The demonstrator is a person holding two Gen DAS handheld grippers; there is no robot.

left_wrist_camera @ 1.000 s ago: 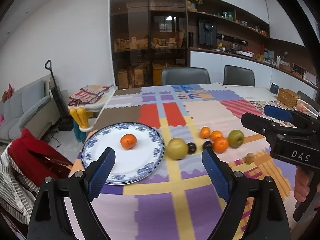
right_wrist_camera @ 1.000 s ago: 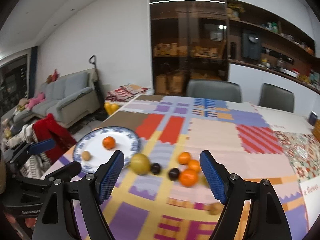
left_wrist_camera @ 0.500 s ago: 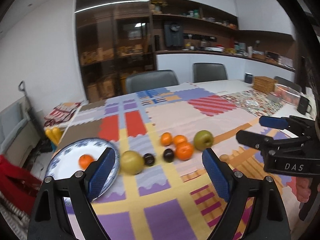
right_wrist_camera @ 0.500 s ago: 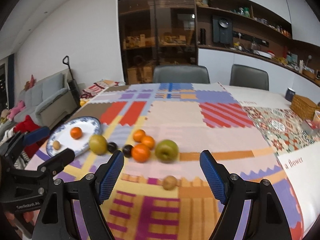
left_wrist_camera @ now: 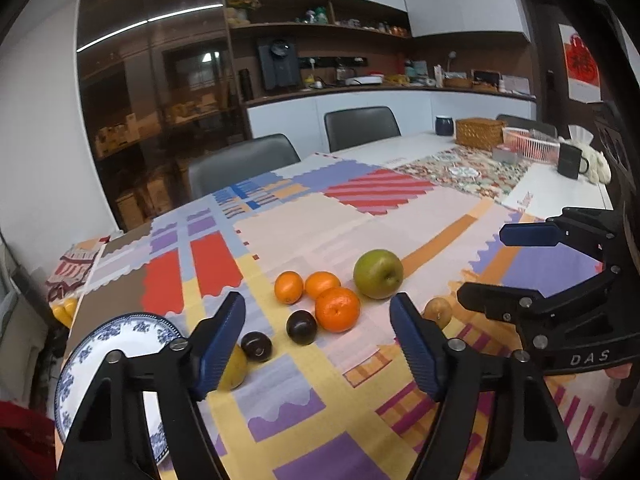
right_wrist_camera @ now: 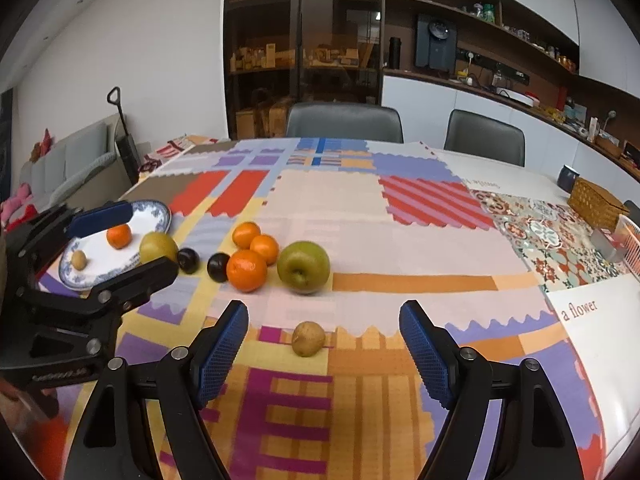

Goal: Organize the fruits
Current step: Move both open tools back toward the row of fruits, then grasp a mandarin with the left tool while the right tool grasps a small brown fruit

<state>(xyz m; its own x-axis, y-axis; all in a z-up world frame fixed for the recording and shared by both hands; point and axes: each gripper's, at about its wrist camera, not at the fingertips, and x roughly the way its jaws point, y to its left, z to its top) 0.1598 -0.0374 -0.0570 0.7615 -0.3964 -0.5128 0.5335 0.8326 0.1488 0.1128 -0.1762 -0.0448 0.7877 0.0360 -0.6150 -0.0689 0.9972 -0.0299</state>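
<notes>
A blue-rimmed white plate (right_wrist_camera: 96,250) at the table's left holds one orange (right_wrist_camera: 119,236) and a small brown fruit (right_wrist_camera: 79,259). On the patchwork cloth lie a yellow-green pear (right_wrist_camera: 158,246), two dark plums (right_wrist_camera: 218,267), three oranges (right_wrist_camera: 246,270), a green apple (right_wrist_camera: 303,267) and a small brown fruit (right_wrist_camera: 307,338). My right gripper (right_wrist_camera: 324,354) is open, just short of that brown fruit. My left gripper (left_wrist_camera: 316,344) is open and empty, near the plums (left_wrist_camera: 301,327) and the big orange (left_wrist_camera: 337,309); the plate (left_wrist_camera: 92,350) sits at its left.
Two grey chairs (right_wrist_camera: 345,122) stand at the far table edge. A wicker basket (right_wrist_camera: 596,203), a pink basket (left_wrist_camera: 530,148) and a dark mug (left_wrist_camera: 570,160) sit at the far right. A sofa (right_wrist_camera: 64,172) and a vacuum (right_wrist_camera: 126,140) stand left of the table.
Both grippers swung to the right, from the plate toward the loose fruit. The right gripper now has the small brown fruit between its fingers' line. Both stayed open.
</notes>
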